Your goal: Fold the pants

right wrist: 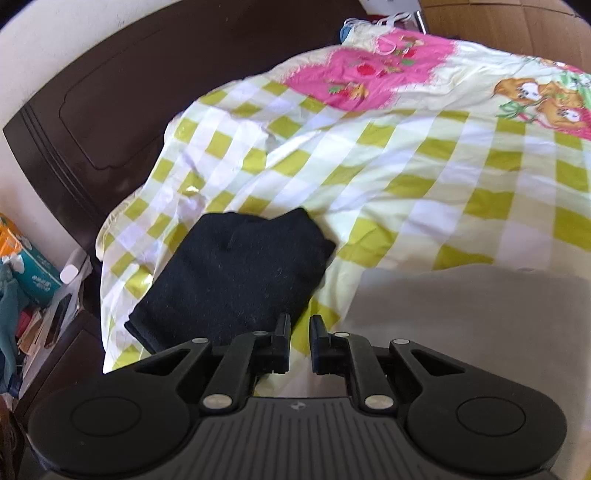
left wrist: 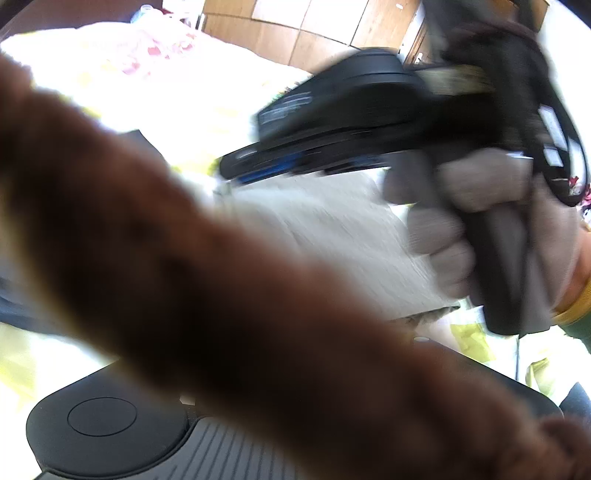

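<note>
Light grey pants (left wrist: 314, 236) lie on the bed, and they also show as a grey cloth (right wrist: 461, 317) at the lower right of the right wrist view. A folded dark garment (right wrist: 236, 273) rests on the sheet just ahead and left of my right gripper (right wrist: 300, 332). Its fingers stand slightly apart with nothing between them. In the left wrist view the right gripper (left wrist: 236, 164) is blurred, held by a gloved hand (left wrist: 461, 229) above the grey pants. A blurred brown fuzzy band (left wrist: 184, 277) close to the lens hides the left gripper's fingers. Only the left gripper's body (left wrist: 103, 421) shows.
The bed wears a yellow-green checked sheet (right wrist: 424, 177) with pink cartoon prints. A dark wooden headboard (right wrist: 110, 99) stands at the left. Packs and clutter (right wrist: 29, 273) sit on the floor beside the bed. Wooden cabinets (left wrist: 280, 33) stand behind.
</note>
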Demonstrator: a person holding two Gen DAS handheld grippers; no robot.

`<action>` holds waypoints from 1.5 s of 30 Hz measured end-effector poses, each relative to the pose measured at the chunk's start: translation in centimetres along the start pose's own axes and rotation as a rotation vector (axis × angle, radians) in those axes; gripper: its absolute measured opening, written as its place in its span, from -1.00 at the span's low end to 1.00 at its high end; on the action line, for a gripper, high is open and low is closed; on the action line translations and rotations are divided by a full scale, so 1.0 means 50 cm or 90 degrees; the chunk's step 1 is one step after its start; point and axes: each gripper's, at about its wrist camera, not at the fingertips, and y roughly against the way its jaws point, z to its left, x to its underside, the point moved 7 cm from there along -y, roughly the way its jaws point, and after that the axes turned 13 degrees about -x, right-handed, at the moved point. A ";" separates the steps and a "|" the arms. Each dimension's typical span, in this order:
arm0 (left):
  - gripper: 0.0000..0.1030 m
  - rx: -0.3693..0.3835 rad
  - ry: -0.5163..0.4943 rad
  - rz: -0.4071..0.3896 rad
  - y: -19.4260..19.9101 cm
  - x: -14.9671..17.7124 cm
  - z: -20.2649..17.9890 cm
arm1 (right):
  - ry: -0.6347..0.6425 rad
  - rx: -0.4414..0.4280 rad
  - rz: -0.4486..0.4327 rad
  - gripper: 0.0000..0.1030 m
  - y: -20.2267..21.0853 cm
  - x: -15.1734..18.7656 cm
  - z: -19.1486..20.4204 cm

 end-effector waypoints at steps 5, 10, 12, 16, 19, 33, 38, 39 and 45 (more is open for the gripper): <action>-0.25 -0.013 -0.011 -0.059 0.039 -0.050 -0.001 | -0.020 0.097 -0.043 -0.23 0.124 0.016 -0.087; -0.11 -0.015 -0.054 -0.111 -0.015 -0.117 -0.039 | -0.114 0.172 -0.036 -0.12 0.200 0.098 -0.197; -0.11 -0.004 -0.051 -0.112 -0.049 -0.140 -0.047 | -0.139 0.183 -0.038 -0.07 0.216 0.127 -0.226; -0.11 -0.020 -0.049 -0.082 -0.133 -0.160 -0.051 | -0.200 0.151 -0.041 0.01 0.221 0.179 -0.263; -0.11 -0.051 -0.055 -0.039 -0.169 -0.144 -0.044 | -0.207 0.107 -0.038 0.08 0.208 0.195 -0.265; -0.05 -0.049 -0.141 -0.002 -0.199 -0.095 -0.141 | -0.277 0.075 -0.071 -0.43 0.297 0.267 -0.263; 0.20 0.006 -0.246 -0.038 -0.181 -0.043 -0.283 | -0.311 0.136 -0.085 -0.32 0.410 0.323 -0.271; 0.22 0.012 -0.264 -0.049 -0.178 -0.037 -0.304 | -0.313 0.145 -0.082 -0.31 0.424 0.330 -0.269; 0.24 0.024 -0.264 -0.085 -0.125 -0.057 -0.325 | -0.217 0.270 -0.120 -0.29 0.517 0.309 -0.252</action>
